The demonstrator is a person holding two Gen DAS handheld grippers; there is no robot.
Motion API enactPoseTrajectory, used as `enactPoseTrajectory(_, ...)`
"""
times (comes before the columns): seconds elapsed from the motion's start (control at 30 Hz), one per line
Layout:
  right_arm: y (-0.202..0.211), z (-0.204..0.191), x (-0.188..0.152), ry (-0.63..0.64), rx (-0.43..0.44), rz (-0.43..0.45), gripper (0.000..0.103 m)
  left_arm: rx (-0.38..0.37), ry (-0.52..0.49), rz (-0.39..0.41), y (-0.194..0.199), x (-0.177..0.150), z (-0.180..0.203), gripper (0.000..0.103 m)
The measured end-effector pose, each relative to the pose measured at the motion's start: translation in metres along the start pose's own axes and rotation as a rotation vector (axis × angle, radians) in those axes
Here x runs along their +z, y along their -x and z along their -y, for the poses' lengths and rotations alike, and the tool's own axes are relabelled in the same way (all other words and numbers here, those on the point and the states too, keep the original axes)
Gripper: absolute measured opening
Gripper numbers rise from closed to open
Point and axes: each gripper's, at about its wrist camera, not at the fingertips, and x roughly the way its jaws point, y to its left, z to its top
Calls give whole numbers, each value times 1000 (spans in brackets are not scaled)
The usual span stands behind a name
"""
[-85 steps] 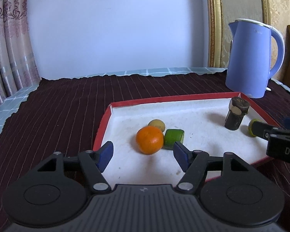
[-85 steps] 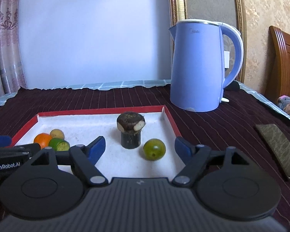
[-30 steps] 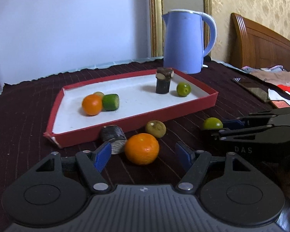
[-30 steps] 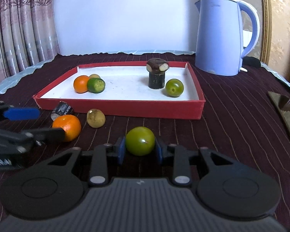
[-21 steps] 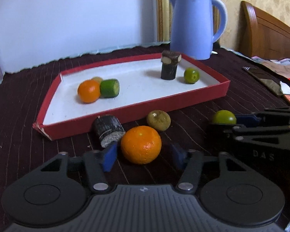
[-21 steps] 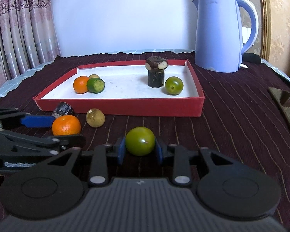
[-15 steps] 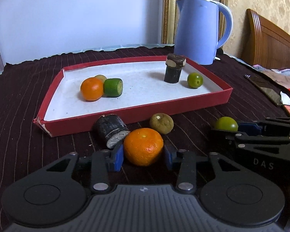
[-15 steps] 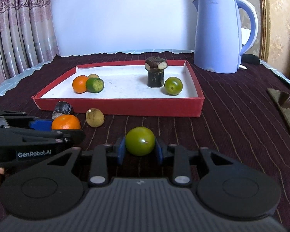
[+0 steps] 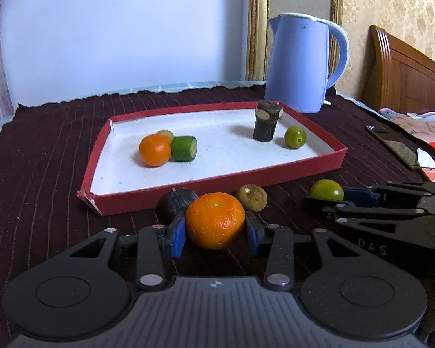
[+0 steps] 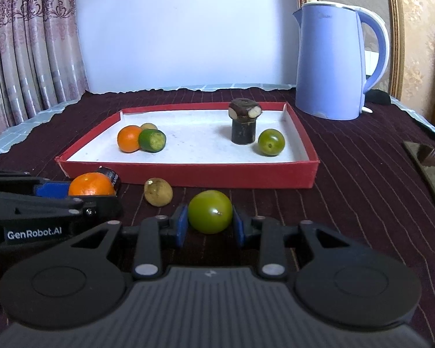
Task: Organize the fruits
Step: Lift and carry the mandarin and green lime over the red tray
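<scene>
While both grippers are kept low in front of the red tray [image 9: 287,175], the left gripper [image 9: 216,233] is seen with its jaws just closed in and clamped on the orange [image 9: 215,220], blue pads pressed to both sides of the fruit. The right gripper [image 10: 209,224] is clenched on the green fruit [image 10: 210,215], pads touching it on either side. Both held fruits are located outside the tray, just in front of its near wall, over the dark striped cloth [image 10: 362,174]. A brownish fruit [image 9: 251,201] and a dark cut stub [image 9: 177,202] are seen on the cloth just behind the orange, close to the tray wall. Inside the tray, on the left, a second orange [image 9: 154,150] is touched by a green cut piece [image 9: 184,148], with a small yellowish fruit [image 9: 166,134] partly hidden behind them. On the tray's right, an upright dark stub [image 9: 265,126] is topped by another dark piece [image 9: 269,110], and a small green fruit [image 9: 295,137] is placed just beside it. A blue kettle [image 10: 333,61] is stood beyond the tray's far right corner. A dark flat object [image 10: 430,162] is laid on the cloth at the right; what it is cannot be told.
</scene>
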Motion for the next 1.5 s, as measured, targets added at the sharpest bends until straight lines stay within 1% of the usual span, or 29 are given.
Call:
enactPoseTrajectory(0.07, 1, -2, 2, 0, 1, 6, 30, -11, 6, 15, 5, 3, -1, 40)
enactPoseTrajectory(0.13, 3, -3, 5, -2, 1, 17, 30, -4, 5, 34, 8, 8, -1, 40)
enactPoseTrajectory(0.33, 7, -6, 18, -25, -23, 65, 30, 75, -2, 74, 1, 22, 0, 40)
enactPoseTrajectory(0.4, 9, -6, 20, -29, -43, 81, 30, 114, -9, 80, -4, 25, -1, 40)
enactPoseTrajectory(0.47, 8, -5, 22, -36, -51, 87, 30, 134, -9, 77, -9, 27, -4, 40)
enactPoseTrajectory(0.67, 1, -2, 27, -40, -56, 82, 30, 151, -10, 62, -18, 32, -9, 40)
enactPoseTrajectory(1.5, -17, -1, 44, -27, -61, 75, 30, 189, -26, 70, -29, 45, -10, 41)
